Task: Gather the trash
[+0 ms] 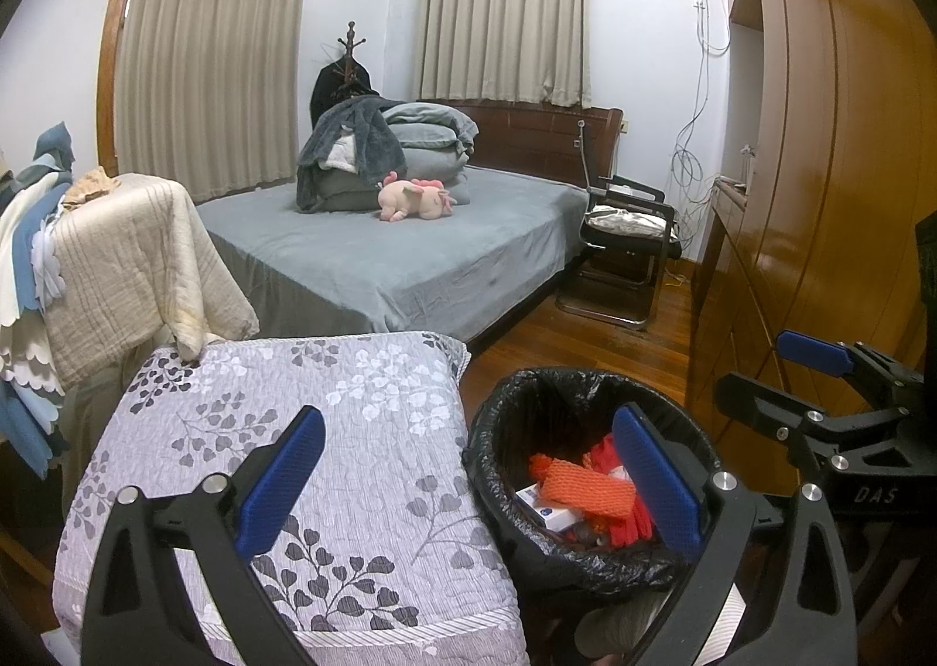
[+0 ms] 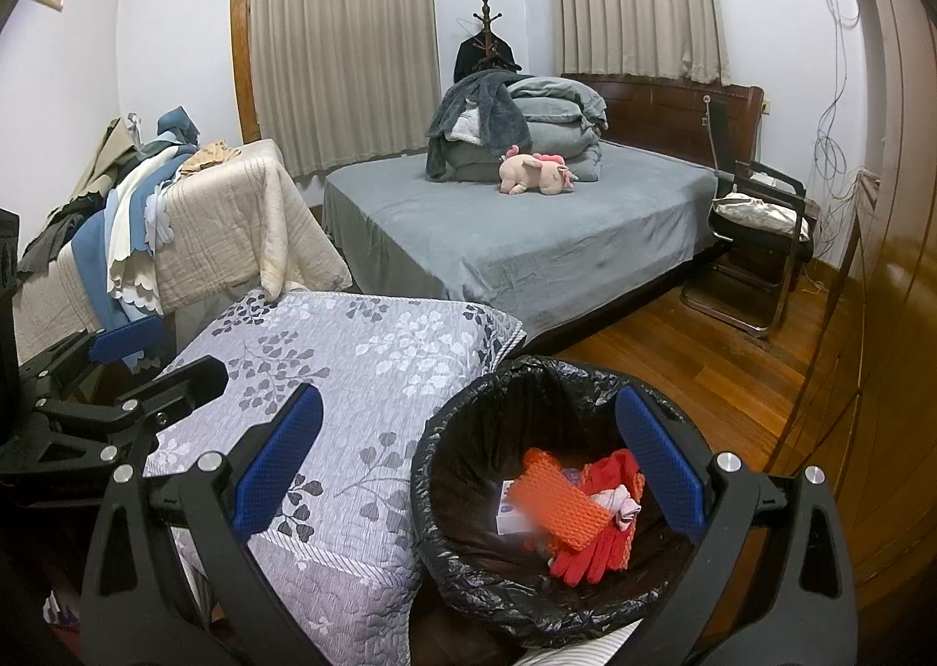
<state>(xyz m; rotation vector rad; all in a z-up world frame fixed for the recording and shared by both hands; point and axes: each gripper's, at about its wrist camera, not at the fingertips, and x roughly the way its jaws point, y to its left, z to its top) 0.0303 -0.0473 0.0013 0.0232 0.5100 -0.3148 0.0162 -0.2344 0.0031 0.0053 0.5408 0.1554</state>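
Below my two tools stands the trash bin (image 2: 521, 496), lined with a black plastic bag (image 1: 585, 566), and it sits just beside a block covered with a grey quilt with leaf print (image 1: 281, 467), which is on the left of the bin. Inside the bin I see an orange net sleeve (image 2: 565, 502), red gloves (image 2: 591, 555) and a small white box (image 2: 512, 513) that lies partly under the net. Further ahead of my tools is a bed with a grey cover (image 1: 398, 250); on it a pile of folded grey bedding (image 1: 404, 156) and a pink plush toy (image 1: 413, 197) in front of the pile. To the left, a beige blanket (image 2: 228, 232) hangs over some furniture, with blue and white cloths (image 2: 132, 238) beside it. To the right is a black chair (image 1: 629, 250) and then a long wooden wardrobe (image 1: 820, 168) along the wall. My left gripper (image 1: 468, 490) is above the edge between the quilt and the bin, its blue pads wide apart and holding nothing. My right gripper (image 2: 468, 484) hangs over the bin, its fingers also spread wide and empty, the right pad (image 2: 659, 467) over the bin's far rim. Each tool appears at the side of the other's view.
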